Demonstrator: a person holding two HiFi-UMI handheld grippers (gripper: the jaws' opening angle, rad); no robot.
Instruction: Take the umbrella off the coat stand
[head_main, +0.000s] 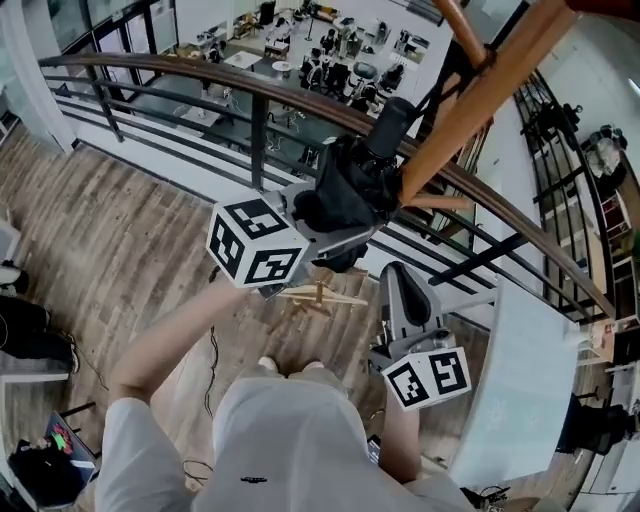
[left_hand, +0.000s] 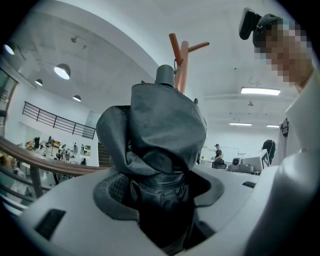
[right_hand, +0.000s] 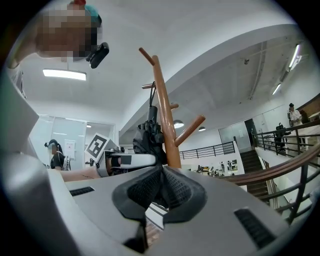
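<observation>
My left gripper (left_hand: 160, 192) is clamped on the black folded umbrella (left_hand: 160, 130), which hangs tight against the wooden coat stand (head_main: 480, 80), below its pegs. My right gripper (right_hand: 161, 187), jaws together on nothing, sits lower, beside the pole but apart from it. The balcony railing (head_main: 200, 75) runs close behind the stand. Open wooden floor (head_main: 110, 230) lies to my left.

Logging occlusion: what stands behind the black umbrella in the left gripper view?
Behind the folded black fabric umbrella rise the top pegs of the orange-brown wooden coat stand; the fabric covers its lower pole.
</observation>
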